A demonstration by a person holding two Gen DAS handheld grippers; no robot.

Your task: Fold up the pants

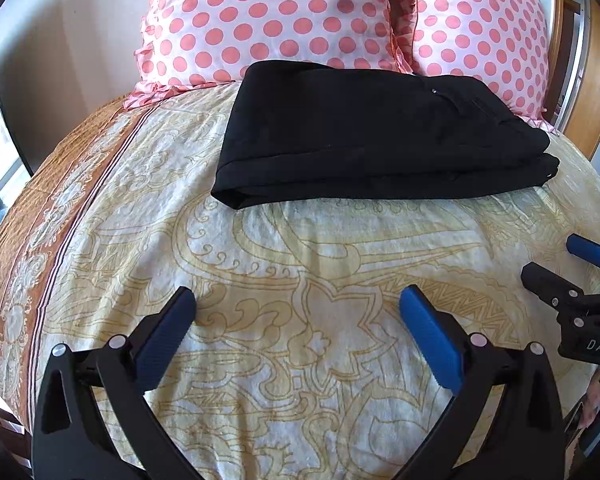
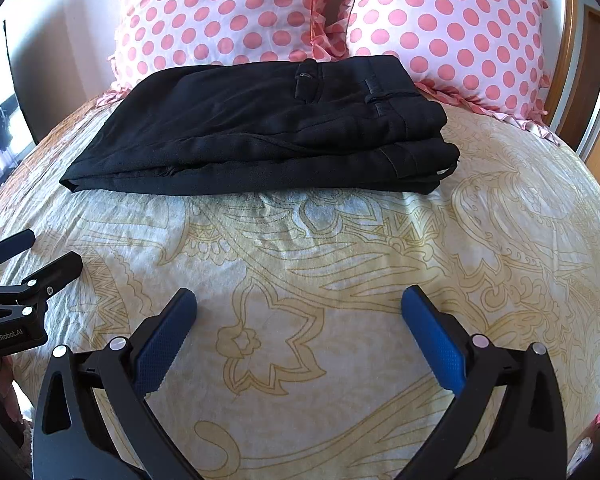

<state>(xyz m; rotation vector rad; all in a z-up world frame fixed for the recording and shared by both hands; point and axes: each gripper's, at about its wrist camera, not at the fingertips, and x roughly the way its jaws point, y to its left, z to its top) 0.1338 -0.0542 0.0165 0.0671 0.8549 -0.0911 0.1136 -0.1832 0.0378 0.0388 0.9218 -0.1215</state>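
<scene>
Black pants [image 1: 372, 140] lie folded in a flat stack on the bed, just in front of the pillows; they also show in the right wrist view [image 2: 268, 132], waistband and belt loops to the right. My left gripper [image 1: 298, 300] is open and empty, above the bedspread short of the pants. My right gripper [image 2: 299, 300] is open and empty too, also short of the pants. Each gripper shows in the other's view: the right gripper [image 1: 556, 258] at the right edge, the left gripper [image 2: 48, 248] at the left edge.
Two pink polka-dot pillows [image 1: 268, 20] [image 2: 452, 28] stand behind the pants against the wall. The bed is covered by a cream and yellow patterned bedspread [image 1: 300, 248] with a brown border [image 1: 60, 208] on the left. A wooden door [image 1: 592, 92] is at the right.
</scene>
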